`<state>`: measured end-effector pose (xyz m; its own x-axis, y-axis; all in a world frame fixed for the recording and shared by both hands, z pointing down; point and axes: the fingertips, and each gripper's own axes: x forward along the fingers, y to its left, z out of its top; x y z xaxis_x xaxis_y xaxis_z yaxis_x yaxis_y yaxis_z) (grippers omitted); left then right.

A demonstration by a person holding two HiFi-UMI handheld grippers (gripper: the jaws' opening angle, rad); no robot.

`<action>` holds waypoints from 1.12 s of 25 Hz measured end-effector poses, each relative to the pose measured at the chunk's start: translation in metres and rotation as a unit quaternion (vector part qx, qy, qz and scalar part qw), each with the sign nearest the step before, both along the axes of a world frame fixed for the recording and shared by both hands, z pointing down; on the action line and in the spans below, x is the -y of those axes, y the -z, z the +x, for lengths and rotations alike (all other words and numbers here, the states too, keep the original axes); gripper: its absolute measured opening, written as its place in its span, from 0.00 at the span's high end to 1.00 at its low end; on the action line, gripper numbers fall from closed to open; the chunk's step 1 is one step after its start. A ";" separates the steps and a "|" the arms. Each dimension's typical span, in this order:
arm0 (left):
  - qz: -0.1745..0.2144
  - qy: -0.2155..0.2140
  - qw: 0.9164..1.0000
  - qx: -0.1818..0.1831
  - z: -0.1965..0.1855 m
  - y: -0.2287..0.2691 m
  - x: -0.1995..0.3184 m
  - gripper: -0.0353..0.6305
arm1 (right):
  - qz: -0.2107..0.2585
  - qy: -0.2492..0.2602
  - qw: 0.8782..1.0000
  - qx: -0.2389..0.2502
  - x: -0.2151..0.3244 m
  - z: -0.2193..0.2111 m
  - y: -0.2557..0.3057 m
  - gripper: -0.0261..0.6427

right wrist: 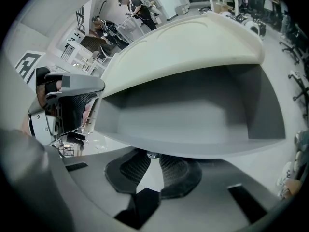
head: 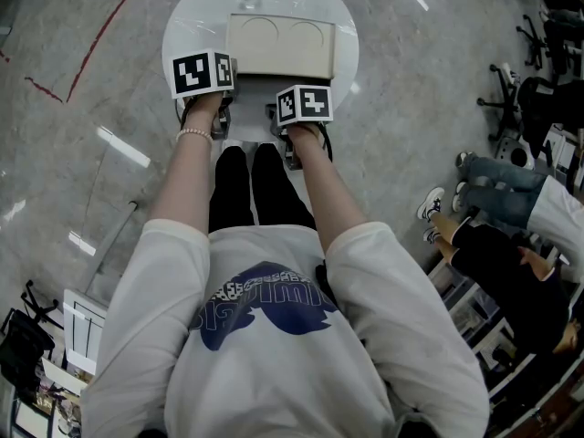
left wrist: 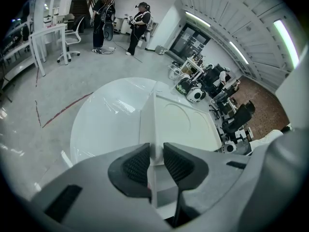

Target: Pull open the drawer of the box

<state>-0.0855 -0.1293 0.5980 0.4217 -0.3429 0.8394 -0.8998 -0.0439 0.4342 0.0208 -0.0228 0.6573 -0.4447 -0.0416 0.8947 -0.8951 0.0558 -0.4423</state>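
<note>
Currently found left tool (left wrist: 155,166) clamped on a side wall of the box (head: 281,44), and right tool (right wrist: 153,166) pinching the knob (right wrist: 152,154) of the drawer (right wrist: 183,120), partly out at the box front. Judged risks: slipping off the knob, gripped only at the pad tips; skidding of the box across the surface (left wrist: 106,115) should the bracing hold loosen.

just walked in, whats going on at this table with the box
A person stands at a round white table with tongs in each hand. The left tongs clamp the left edge of the cream box, apparently to steady it. The right tongs grip the small knob on its drawer. The drawer is partly pulled out, and what shows of its inside looks empty.
</note>
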 end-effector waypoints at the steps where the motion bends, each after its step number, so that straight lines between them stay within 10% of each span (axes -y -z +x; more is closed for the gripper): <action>1: 0.000 0.001 1.000 0.000 0.000 0.000 0.000 0.80 | -0.001 0.000 1.000 0.000 -0.001 0.000 0.000 0.88; 28: 0.001 0.004 1.000 0.001 0.000 -0.003 -0.002 0.80 | -0.025 0.005 1.000 0.010 -0.055 0.000 -0.010 0.88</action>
<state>-0.0853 -0.1278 0.6008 0.4176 -0.3473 0.8397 -0.9009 -0.0377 0.4324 0.0210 0.0321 0.6670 -0.4636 0.0070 0.8860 -0.8851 0.0430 -0.4634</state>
